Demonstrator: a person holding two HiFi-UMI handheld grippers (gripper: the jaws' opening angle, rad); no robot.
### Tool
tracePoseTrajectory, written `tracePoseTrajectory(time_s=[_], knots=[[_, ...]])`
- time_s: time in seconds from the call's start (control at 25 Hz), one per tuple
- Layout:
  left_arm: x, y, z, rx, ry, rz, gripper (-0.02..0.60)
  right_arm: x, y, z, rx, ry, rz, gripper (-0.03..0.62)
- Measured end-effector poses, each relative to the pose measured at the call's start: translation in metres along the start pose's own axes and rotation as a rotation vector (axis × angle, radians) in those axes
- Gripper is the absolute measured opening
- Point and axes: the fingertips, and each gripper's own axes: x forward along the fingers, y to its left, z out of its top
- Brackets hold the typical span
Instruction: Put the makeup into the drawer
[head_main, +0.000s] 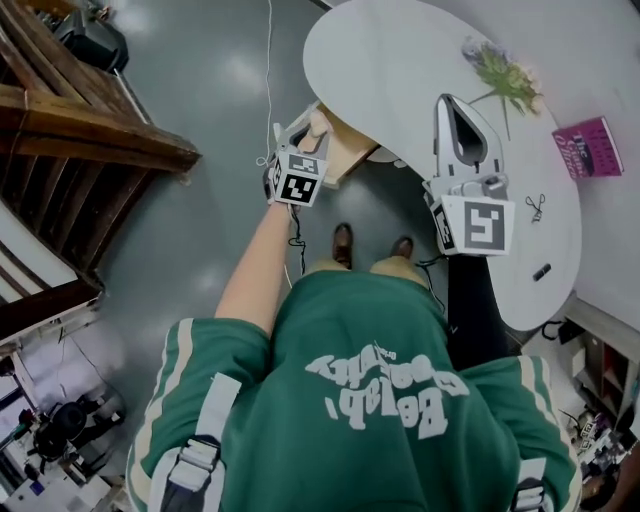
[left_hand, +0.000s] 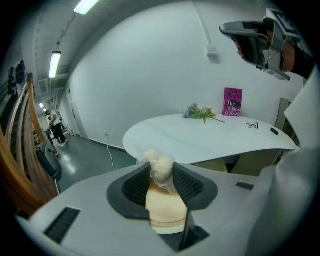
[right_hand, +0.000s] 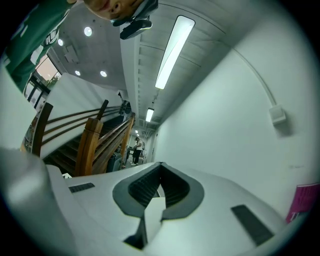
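Left gripper (left_hand: 162, 172) clamps cream makeup (left_hand: 164, 206), clearest in its own view.

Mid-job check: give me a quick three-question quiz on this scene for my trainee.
1. True or false: the right hand-held gripper is shut with nothing between its jaws.
2. What grips the beige makeup item? A) the left hand-held gripper B) the right one C) neither
3. Fill in: on the white table, a bunch of ____ lies near the pink book.
Key: 1 true; 2 A; 3 flowers.
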Motion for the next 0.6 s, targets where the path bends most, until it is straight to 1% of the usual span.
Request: tracePoseTrajectory(time_s=[0.12,0.24,0.4,0.48,0.6], knots=[[0.021,-0.007,-0.034,-0.019,0.093,-0.04,0.155,-0.007,-0.009,-0.004,-0.007,0.017,-0.036,0.009],[0.037,-0.013,-0.061,-0.022,0.181,-0.072,0.155,-0.013,-0.017,-0.006,-0.015,0.032,-0.068,0.009],[0.048,-0.017,-0.088,-0.013,0.277,-0.086,0.164,-0.018,-0.023,-0.008,-0.024,0.043,-0.097,0.009],[0.049,-0.019,-0.093,-0.017,0.299,-0.094,0.167,-0.02,-0.026,-0.009,-0.025,0.048,-0.109,0.009],[0.051,-0.024,-0.095,-0.011,0.304,-0.106,0.176,-0.022,-0.03,-0.012,-0.022,0.051,-0.12,0.009]])
